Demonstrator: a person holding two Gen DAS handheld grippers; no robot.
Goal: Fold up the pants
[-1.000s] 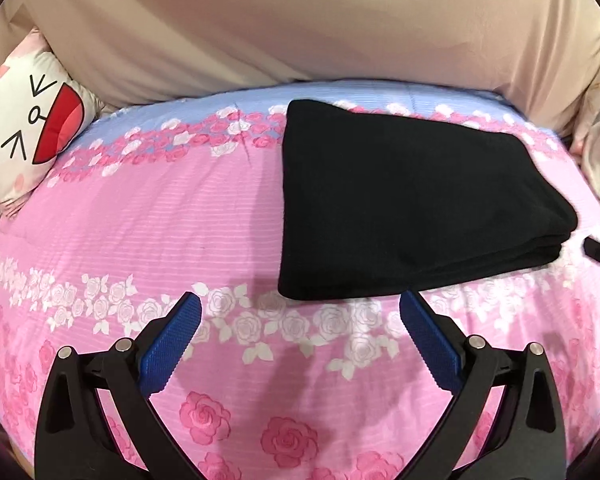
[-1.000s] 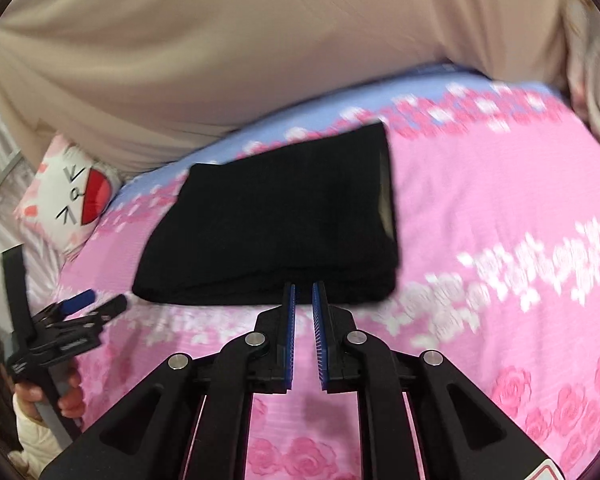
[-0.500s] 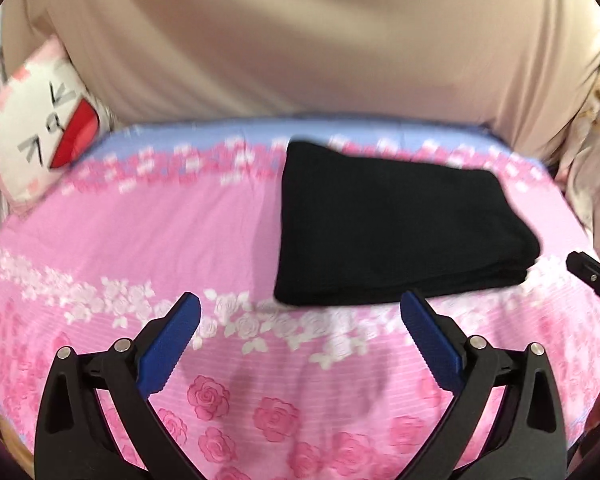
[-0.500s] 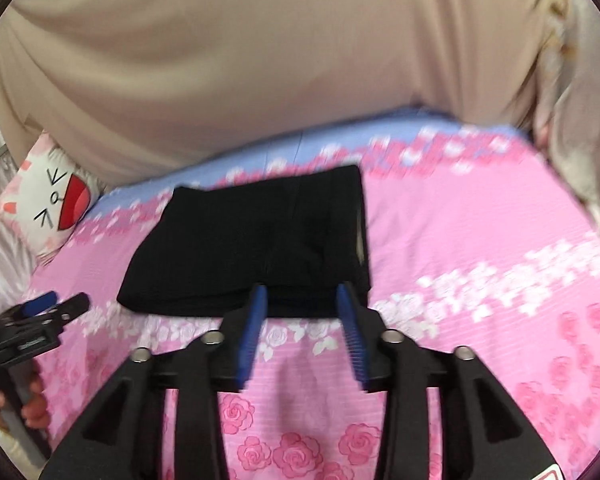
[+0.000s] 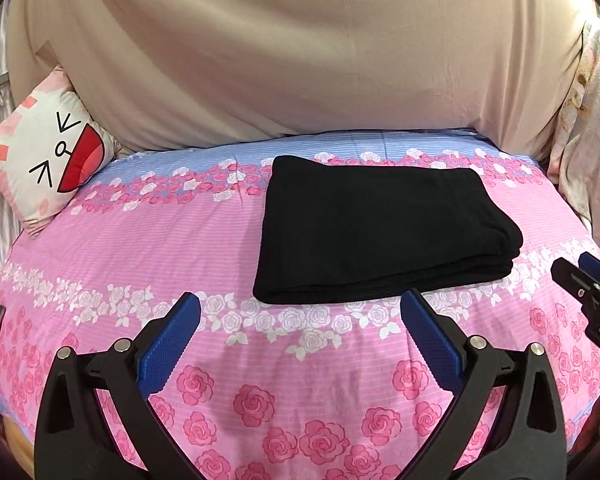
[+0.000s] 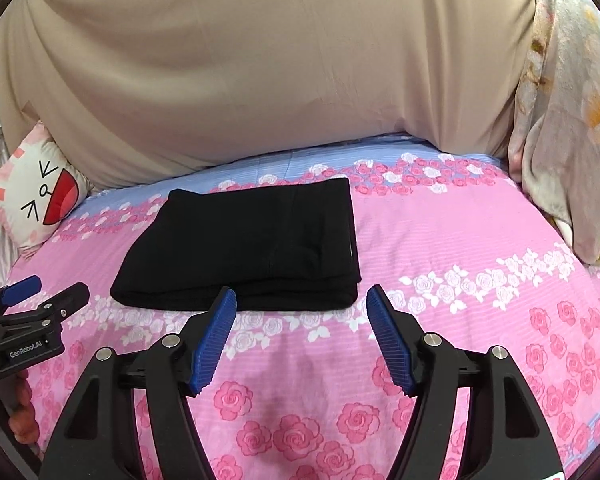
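Pink bedspread (image 5: 148, 240) holds folded pants (image 5: 380, 232) — both grippers hover short, angled down.

The folded black pants (image 5: 384, 232) are a matt, soft knitted cloth with no shine. The pink bed sheet with printed roses (image 5: 148, 248) is smooth woven cloth with fine stripes. The beige draped cloth (image 5: 300, 52) behind is smooth and dull. The white cartoon-face cushion (image 5: 44, 164) is printed fabric. The left gripper (image 5: 300, 308) has matt black plastic arms, small shiny metal pins, and blue ribbed fingers (image 5: 168, 344) — rough to look at.
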